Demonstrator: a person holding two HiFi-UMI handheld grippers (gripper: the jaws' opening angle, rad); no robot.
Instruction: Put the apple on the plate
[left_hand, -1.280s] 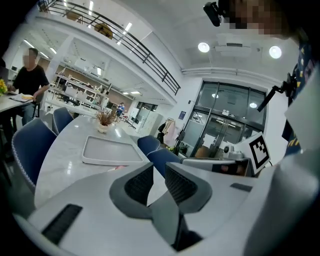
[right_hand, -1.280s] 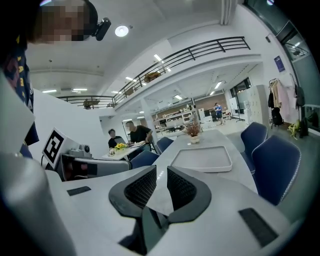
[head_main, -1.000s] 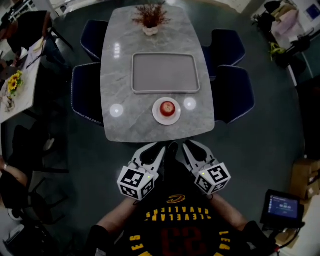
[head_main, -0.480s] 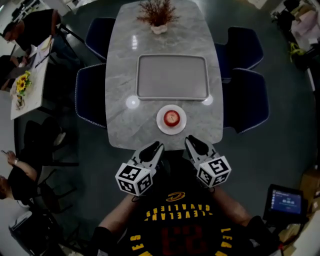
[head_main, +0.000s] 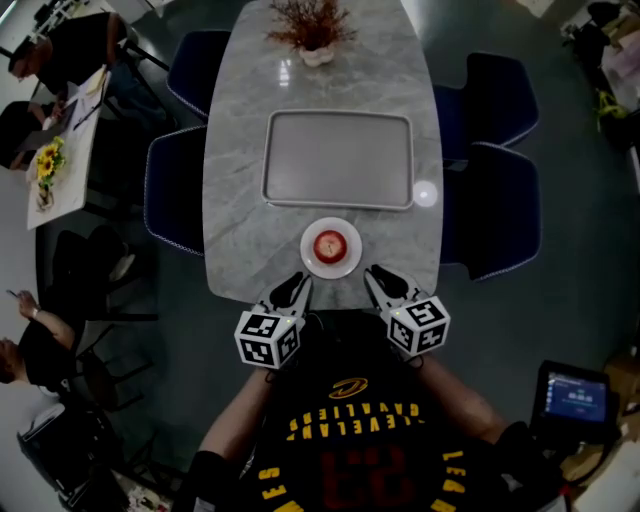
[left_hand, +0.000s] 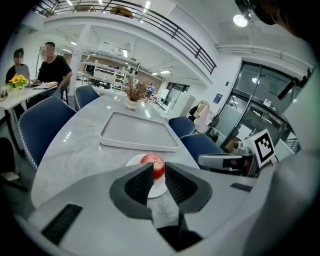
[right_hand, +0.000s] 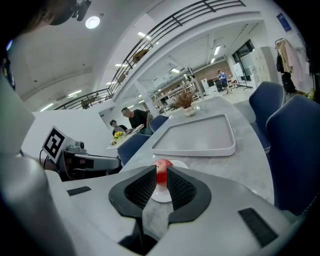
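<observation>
A red apple (head_main: 330, 245) sits on a small white plate (head_main: 347, 266) near the front edge of the grey marble table (head_main: 240, 230). My left gripper (head_main: 298, 284) hovers at the table's edge just left of the plate; the right gripper (head_main: 372, 275) is just right of it. Both are shut with nothing in them, only a thin slit between the pads. In the left gripper view the apple (left_hand: 152, 162) and plate (left_hand: 132, 161) lie straight beyond my jaws (left_hand: 159, 169). The right gripper view shows the apple (right_hand: 162, 170) on the plate (right_hand: 178, 164) past its tips (right_hand: 161, 172).
A large grey tray (head_main: 338, 160) lies behind the plate, and a potted dry plant (head_main: 312, 30) stands at the table's far end. Blue chairs (head_main: 175, 190) flank both sides. People sit at a side table (head_main: 55, 150) to the left. A tablet (head_main: 575, 395) is at lower right.
Both grippers have come forward from in front of my chest to the table's front edge, on either side of the plate. The apple stays on the plate.
</observation>
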